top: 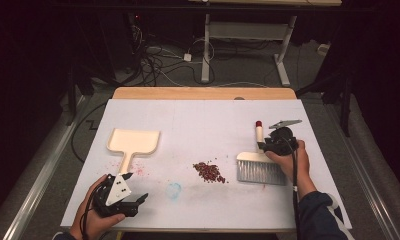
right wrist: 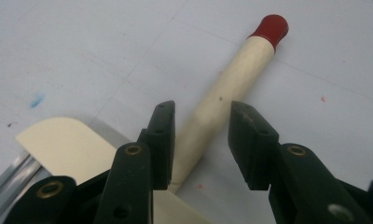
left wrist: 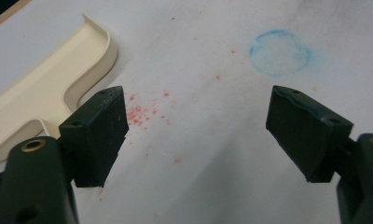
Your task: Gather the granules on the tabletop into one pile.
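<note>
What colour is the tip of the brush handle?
Red; the brush handle tip shows best in the right gripper view.

table, white sheet | on it: dustpan, brush, red crumb pile, blue ring mark

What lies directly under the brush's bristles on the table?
The brush rests on the white table cover; the red crumbs lie beside it. Anything beneath its bristles is hidden.
</note>
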{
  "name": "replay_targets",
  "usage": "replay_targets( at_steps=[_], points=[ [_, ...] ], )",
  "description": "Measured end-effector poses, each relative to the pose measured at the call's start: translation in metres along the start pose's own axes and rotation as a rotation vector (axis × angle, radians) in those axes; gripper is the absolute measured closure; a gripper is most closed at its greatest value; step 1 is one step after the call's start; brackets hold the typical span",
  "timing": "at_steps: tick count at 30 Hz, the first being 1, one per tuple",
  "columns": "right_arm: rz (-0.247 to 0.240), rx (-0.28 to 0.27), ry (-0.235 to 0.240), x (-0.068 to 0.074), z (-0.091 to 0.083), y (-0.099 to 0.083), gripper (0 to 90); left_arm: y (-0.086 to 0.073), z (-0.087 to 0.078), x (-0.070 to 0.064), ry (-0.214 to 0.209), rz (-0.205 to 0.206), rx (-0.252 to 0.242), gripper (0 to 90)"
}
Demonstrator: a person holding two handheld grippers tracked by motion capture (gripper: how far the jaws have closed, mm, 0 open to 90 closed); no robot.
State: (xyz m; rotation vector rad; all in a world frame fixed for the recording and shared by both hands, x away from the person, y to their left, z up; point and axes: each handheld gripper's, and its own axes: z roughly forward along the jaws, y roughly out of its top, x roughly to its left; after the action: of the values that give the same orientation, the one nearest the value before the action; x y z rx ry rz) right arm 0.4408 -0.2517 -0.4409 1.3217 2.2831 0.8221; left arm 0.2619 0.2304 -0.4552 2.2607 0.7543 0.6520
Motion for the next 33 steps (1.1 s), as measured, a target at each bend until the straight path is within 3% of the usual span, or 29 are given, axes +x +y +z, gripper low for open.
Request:
replay_targets(
  at_steps=[3, 6, 12, 15, 17, 20, 23, 26, 31, 33],
  points=[
    [0.009, 0.046, -0.041, 0.007, 0.009, 0.001, 58.9, 0.000, -0.001, 0.000, 0.000, 0.005, 0.005, 20.0],
    [0.046, 0.097, -0.033, 0.005, 0.020, -0.001, 49.8, 0.000, -0.001, 0.000, -0.001, 0.011, 0.007, 19.9],
    [0.050, 0.098, -0.025, 0.003, 0.022, 0.001, 53.3, 0.000, -0.001, 0.000, 0.000, 0.004, 0.002, 19.9],
    [0.050, 0.099, -0.045, -0.003, 0.020, -0.001, 58.1, -0.001, -0.002, 0.001, 0.001, 0.003, 0.003, 20.0],
    [0.072, 0.087, -0.037, -0.006, 0.020, -0.002, 58.4, 0.000, -0.002, 0.000, 0.001, -0.002, -0.005, 19.9],
    [0.033, 0.079, -0.061, -0.003, 0.018, -0.001, 55.7, 0.000, -0.002, 0.000, 0.002, 0.001, -0.005, 19.9],
    [0.016, -0.003, -0.043, -0.001, 0.006, 0.001, 49.8, 0.000, -0.002, 0.001, 0.006, 0.004, -0.004, 19.9],
    [-0.025, -0.127, -0.015, 0.006, -0.016, 0.003, 46.2, 0.000, -0.003, 0.001, 0.010, -0.007, -0.013, 19.9],
    [-0.135, -0.343, 0.003, 0.024, -0.061, -0.002, 38.3, 0.000, -0.005, 0.002, 0.016, -0.013, -0.027, 19.8],
    [-0.167, -0.405, 0.000, 0.032, -0.075, -0.007, 36.2, 0.001, -0.006, 0.002, 0.022, -0.020, -0.035, 19.1]
  ],
)
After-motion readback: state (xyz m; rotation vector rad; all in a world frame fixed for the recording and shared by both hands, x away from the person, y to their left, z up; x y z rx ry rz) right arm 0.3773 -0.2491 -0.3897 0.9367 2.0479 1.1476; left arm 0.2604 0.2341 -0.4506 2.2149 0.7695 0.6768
